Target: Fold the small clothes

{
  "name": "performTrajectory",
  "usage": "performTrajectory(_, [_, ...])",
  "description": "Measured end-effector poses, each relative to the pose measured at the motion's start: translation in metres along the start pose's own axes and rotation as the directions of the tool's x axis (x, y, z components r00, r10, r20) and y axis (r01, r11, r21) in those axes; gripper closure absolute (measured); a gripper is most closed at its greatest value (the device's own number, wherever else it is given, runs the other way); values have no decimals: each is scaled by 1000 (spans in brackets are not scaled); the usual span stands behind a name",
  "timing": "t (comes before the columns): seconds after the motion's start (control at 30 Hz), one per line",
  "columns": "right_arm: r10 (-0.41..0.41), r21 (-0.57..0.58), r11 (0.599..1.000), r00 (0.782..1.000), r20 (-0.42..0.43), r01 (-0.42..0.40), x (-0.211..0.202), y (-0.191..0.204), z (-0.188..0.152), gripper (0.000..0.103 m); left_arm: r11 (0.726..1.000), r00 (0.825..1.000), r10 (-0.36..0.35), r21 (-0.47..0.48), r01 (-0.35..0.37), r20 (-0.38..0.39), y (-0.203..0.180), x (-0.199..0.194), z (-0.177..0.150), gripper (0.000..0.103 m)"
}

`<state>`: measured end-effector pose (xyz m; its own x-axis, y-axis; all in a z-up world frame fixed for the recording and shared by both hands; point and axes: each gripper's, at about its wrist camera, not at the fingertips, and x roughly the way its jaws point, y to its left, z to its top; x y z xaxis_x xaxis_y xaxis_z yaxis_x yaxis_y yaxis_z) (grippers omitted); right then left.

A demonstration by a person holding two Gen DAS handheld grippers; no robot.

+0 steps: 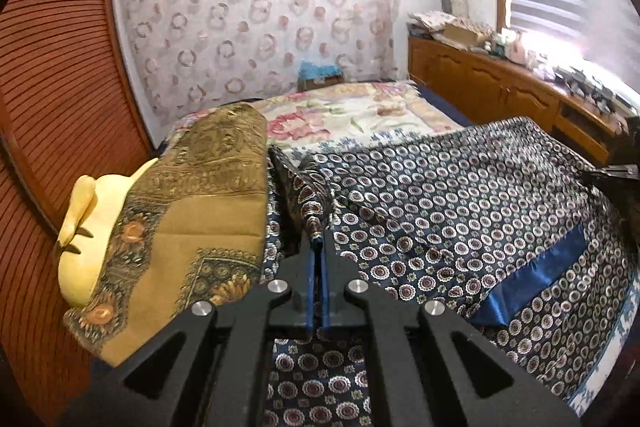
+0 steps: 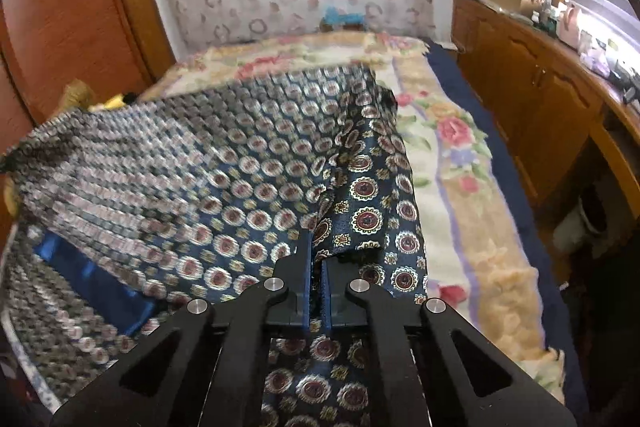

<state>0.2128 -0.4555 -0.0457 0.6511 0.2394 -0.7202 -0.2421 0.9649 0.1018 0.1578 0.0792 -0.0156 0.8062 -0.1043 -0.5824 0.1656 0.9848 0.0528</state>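
The navy patterned garment (image 1: 460, 195), a thin printed cloth with round medallions and a plain blue satin band (image 1: 532, 275), is spread over the near part of the bed (image 2: 460, 187), on top of a floral blanket (image 1: 360, 119). One of its edges is raised towards each camera, so part of it hangs in the air and is not lying flat.

The left gripper (image 1: 319, 243) is fully closed, and an edge of the garment is pinched between its blue pads. The right gripper (image 2: 316, 259) is also fully closed on another edge of the same garment (image 2: 248, 179), where the cloth is bunched in a small fold.

The cloth is judged to be light, very soft and probably slippery, because the surface shines a little. It should be held at the corners or along the hem, and both holds should be kept at equal tension, otherwise the fold will be crooked.

Near the left edge of the bed an ochre paisley cloth (image 1: 192, 227) is lying, already folded, with a cream-coloured soft object (image 1: 88, 227) beside it. A wooden cabinet (image 1: 500, 91) stands along the right side.

No brand, label or readable writing can be seen.
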Motion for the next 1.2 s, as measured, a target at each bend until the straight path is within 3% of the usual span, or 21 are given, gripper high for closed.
performTrajectory(0.37, [38, -38, 999, 994, 101, -34, -66, 6, 3, 102, 993, 992, -90, -65, 96, 86, 11, -54, -11, 103])
performTrajectory(0.63, [57, -78, 996, 993, 104, -49, -105, 12, -23, 102, 981, 989, -137, -133, 144, 62, 15, -76, -54, 103])
performTrajectory(0.83, [49, -70, 997, 995, 87, -43, -122, 5, -49, 102, 984, 996, -87, -154, 85, -9, 16, -78, -88, 103])
performTrajectory(1.0, [22, -35, 999, 1000, 14, -22, -100, -6, -70, 102, 982, 995, -66, -180, 51, -79, 17, -62, -113, 103])
performTrajectory(1.2, [-4, -40, 999, 1000, -15, 4, -90, -6, -82, 102, 980, 993, -66, -196, 45, -102, 23, -54, -123, 101])
